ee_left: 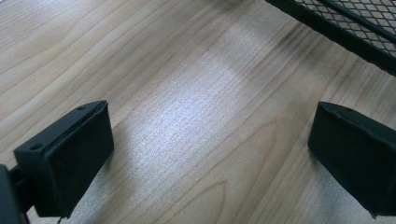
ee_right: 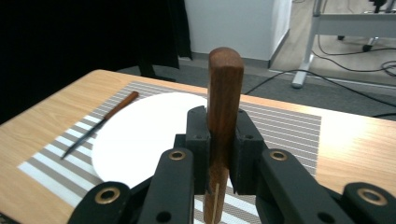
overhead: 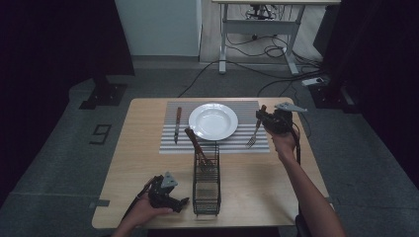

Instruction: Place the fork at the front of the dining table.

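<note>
My right gripper [overhead: 263, 118] is shut on the wooden handle of a fork [overhead: 254, 134], just right of the white plate [overhead: 213, 121]. The fork hangs with its tines down at the striped placemat [overhead: 168, 144]. In the right gripper view the brown handle [ee_right: 225, 88] stands upright between the pads of the right gripper [ee_right: 219, 144], with the plate [ee_right: 140, 140] behind. A knife [overhead: 177, 125] with a wooden handle lies left of the plate. My left gripper [overhead: 181, 202] rests low at the table's front, open, beside the black mesh caddy [overhead: 206, 187]. Bare wood shows between the wide-apart pads of the left gripper [ee_left: 210, 135].
The mesh caddy stands in front of the placemat with a wooden-handled utensil [overhead: 195, 144] leaning in it; its corner [ee_left: 355, 23] is close to my left gripper. The knife [ee_right: 100, 122] lies on the placemat's left. Beyond the table are a desk frame and floor cables.
</note>
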`<action>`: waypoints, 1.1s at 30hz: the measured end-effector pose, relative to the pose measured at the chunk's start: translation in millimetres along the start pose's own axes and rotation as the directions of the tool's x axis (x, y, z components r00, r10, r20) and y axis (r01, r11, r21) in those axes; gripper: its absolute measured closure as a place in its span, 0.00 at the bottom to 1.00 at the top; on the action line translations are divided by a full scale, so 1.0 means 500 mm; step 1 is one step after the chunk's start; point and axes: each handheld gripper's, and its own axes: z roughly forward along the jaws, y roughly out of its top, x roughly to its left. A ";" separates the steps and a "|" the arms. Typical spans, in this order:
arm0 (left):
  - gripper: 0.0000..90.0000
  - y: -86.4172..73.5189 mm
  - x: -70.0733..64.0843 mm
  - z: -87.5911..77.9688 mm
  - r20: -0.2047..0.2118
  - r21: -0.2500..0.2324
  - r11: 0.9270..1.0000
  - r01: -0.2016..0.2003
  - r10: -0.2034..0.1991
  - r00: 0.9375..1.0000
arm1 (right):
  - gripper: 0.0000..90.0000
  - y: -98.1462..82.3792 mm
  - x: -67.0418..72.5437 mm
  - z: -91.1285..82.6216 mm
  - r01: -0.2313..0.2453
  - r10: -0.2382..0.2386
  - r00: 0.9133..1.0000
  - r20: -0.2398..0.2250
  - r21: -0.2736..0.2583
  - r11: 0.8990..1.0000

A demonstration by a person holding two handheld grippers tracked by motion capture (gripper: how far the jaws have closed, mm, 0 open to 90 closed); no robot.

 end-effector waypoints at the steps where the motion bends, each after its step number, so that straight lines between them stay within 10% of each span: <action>1: 0.00 0.000 0.000 0.000 0.000 0.000 1.000 0.000 0.000 1.000 | 0.89 -0.001 -0.001 0.002 0.004 -0.004 1.000 0.007 0.003 1.000; 33: 0.00 0.000 0.000 0.000 0.000 0.000 1.000 0.000 0.000 1.000 | 0.88 -0.049 -0.017 0.071 0.030 -0.033 0.995 0.089 0.041 0.999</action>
